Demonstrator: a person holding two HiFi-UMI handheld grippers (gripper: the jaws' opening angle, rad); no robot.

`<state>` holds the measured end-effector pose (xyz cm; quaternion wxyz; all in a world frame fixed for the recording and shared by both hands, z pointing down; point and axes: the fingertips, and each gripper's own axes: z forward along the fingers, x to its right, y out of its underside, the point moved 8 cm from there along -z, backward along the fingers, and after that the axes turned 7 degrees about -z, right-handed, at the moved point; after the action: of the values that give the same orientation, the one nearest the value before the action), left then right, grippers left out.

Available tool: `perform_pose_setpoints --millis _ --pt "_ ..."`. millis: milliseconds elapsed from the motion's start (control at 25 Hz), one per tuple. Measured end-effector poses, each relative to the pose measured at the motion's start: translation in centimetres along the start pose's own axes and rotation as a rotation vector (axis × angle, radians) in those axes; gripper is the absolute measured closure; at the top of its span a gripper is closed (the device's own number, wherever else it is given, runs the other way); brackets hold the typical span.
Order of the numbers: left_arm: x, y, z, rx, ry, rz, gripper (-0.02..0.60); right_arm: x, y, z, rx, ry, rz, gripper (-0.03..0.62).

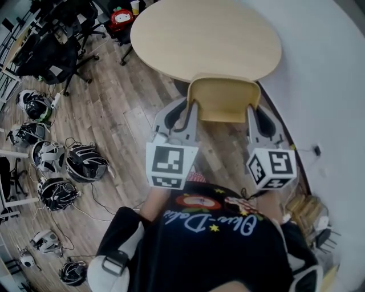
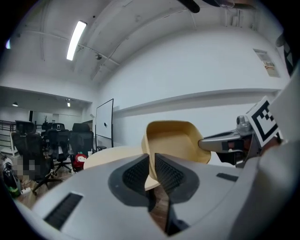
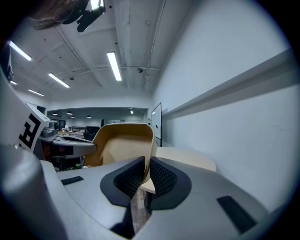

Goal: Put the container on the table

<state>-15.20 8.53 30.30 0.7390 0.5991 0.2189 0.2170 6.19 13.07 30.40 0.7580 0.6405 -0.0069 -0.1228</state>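
A tan plastic container (image 1: 223,98) hangs in the air between my two grippers, just short of the near edge of the round light-wood table (image 1: 205,34). My left gripper (image 1: 185,111) is shut on the container's left wall, and my right gripper (image 1: 255,114) is shut on its right wall. In the left gripper view the thin wall of the container (image 2: 176,140) runs down between the black pads (image 2: 136,173) of my left gripper (image 2: 152,171), with the table (image 2: 112,154) behind. In the right gripper view the container (image 3: 122,143) stands the same way in my right gripper (image 3: 146,173).
Black office chairs (image 1: 54,54) stand at the upper left. Several helmets (image 1: 80,162) and cables lie on the wood floor at the left. A red bag (image 1: 121,18) and a cup (image 1: 135,7) sit beyond the table. A white wall (image 1: 331,85) runs along the right.
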Motion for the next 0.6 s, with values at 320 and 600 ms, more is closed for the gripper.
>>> perform_pose_setpoints --millis 320,600 --pt "-3.5 0.6 0.5 -0.005 0.022 -0.038 0.545 -2.2 -0.3 2.3 -0.017 0.0 -0.02 0.56" --pt "-3.9 1.3 1.3 -0.019 0.041 -0.043 0.545 -2.2 -0.3 2.9 -0.046 0.02 -0.029 0.562"
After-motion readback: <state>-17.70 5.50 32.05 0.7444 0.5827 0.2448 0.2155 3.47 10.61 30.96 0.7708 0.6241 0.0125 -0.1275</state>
